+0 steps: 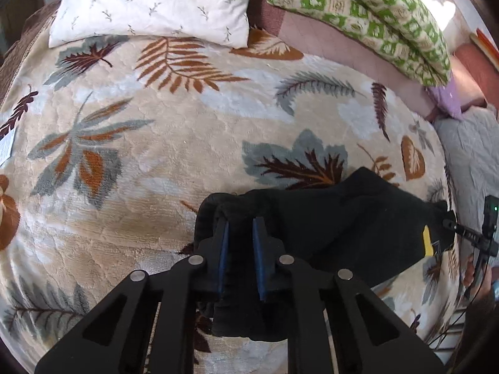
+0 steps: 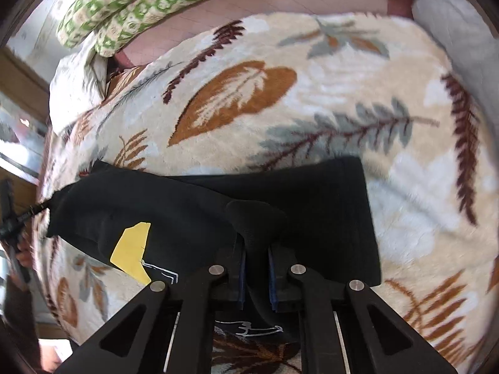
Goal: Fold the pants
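The black pants with a yellow patch hang between both grippers above the leaf-patterned blanket. My left gripper is shut on a bunched ribbed end of the pants. In the right wrist view my right gripper is shut on a fold of the pants, beside the yellow patch. Part of the pants lies flat on the blanket past the right gripper. The other gripper shows at each view's edge, on the right in the left wrist view.
A white pillow and a green patterned pillow lie at the far side of the bed. A grey quilt lies to the right. Pink sheet shows under the pillows.
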{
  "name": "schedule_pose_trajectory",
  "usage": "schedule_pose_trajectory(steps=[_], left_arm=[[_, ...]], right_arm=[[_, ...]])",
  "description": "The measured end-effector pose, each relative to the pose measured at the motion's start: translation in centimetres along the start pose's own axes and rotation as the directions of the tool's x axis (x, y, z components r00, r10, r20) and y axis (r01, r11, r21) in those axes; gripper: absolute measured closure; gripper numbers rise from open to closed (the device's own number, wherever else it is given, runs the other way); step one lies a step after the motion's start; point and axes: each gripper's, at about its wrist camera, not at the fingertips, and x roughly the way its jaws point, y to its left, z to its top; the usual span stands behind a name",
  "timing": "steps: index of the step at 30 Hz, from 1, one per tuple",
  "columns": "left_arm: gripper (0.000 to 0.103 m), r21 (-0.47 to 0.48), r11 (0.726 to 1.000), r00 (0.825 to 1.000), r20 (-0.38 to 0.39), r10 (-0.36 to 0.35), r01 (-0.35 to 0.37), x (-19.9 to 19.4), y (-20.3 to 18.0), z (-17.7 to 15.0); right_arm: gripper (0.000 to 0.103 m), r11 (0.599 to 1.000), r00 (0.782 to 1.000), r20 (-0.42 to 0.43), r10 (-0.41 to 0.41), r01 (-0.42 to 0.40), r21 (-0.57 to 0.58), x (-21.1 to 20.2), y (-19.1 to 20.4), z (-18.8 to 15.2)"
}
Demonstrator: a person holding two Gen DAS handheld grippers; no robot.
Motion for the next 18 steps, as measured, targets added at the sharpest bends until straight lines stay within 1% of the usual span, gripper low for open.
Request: schedule_pose_trajectory(steps=[1,6,8,10,13,16,18], left_arm=[[0.093,-0.01,1.0,1.0,0.009,0.0,0.0,-0.2,0.0,0.1],[0.094,-0.016,1.0,1.0,0.023,0.011,-0.011,-0.5,-0.2,0.2],[0.094,-0.009,0.999,0.999,0.027,0.036,-0.036,-0.4,-0.4,0.2],[0.094,-0.007,0.998,0.998,0.017,0.061,-0.061,0.0,-0.5,0.3],[0.094,0.001,0.996,0.996,0.017,0.086,-0.086,0.5,-0.7,0.2],[0.094,0.016,0.994,0.994,0.022,0.109,-0.11,0.7,-1.1,0.3],[0.094,0.019,0.994,0.994,0.02,0.112,-0.112,0.8,-1.3,0.3]], right_arm=[[0.093,1.0,1.0,0.013,-0.02,0.02,-0.023,-0.5,0.4,0.2],[0.093,0.993,0.997,0.046,-0.066,0.07,-0.09,-2.4,1.5,0.9],[0.093,0.991,0.995,0.071,-0.071,0.079,-0.11,-3.4,1.8,1.5],[0.093,0.989,0.991,0.1,-0.084,0.096,-0.116,-4.2,1.8,2.2],[0.093,0.989,0.991,0.071,-0.114,0.12,-0.087,-3.4,0.8,2.7],[0.093,0.993,0.994,0.041,-0.105,0.107,-0.055,-2.3,-0.6,2.5],[0.093,0.994,0.995,0.034,-0.098,0.099,-0.041,-1.9,-1.4,2.3]])
